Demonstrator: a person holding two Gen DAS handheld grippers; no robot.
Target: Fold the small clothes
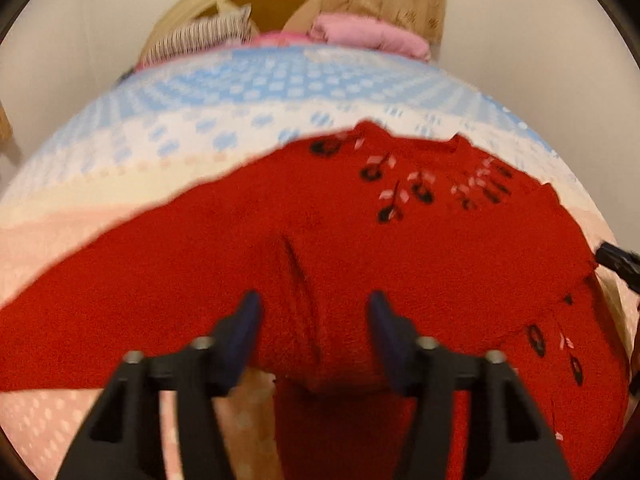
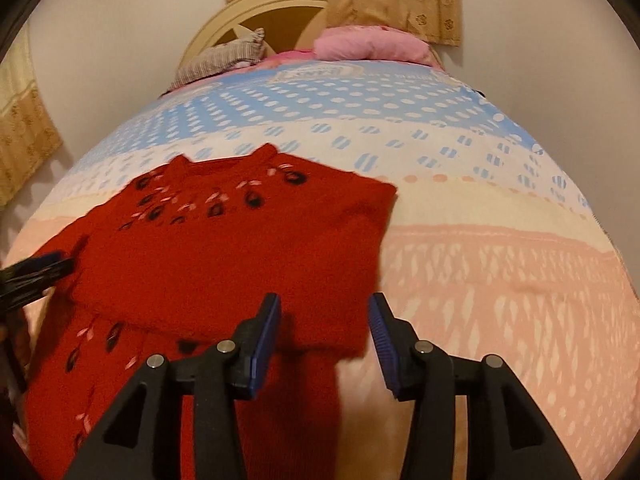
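Red sweater (image 2: 224, 256) lies collar toward the headboard (image 2: 256, 12), lengthwise.

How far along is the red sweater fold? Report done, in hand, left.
Done: the red sweater lies on the bed with one part already folded over its body. In hand: nothing visibly gripped; the right gripper and left gripper both stand open over the knit, pads apart. Left: the remaining folds; the lower part still hangs unfolded toward the cameras.
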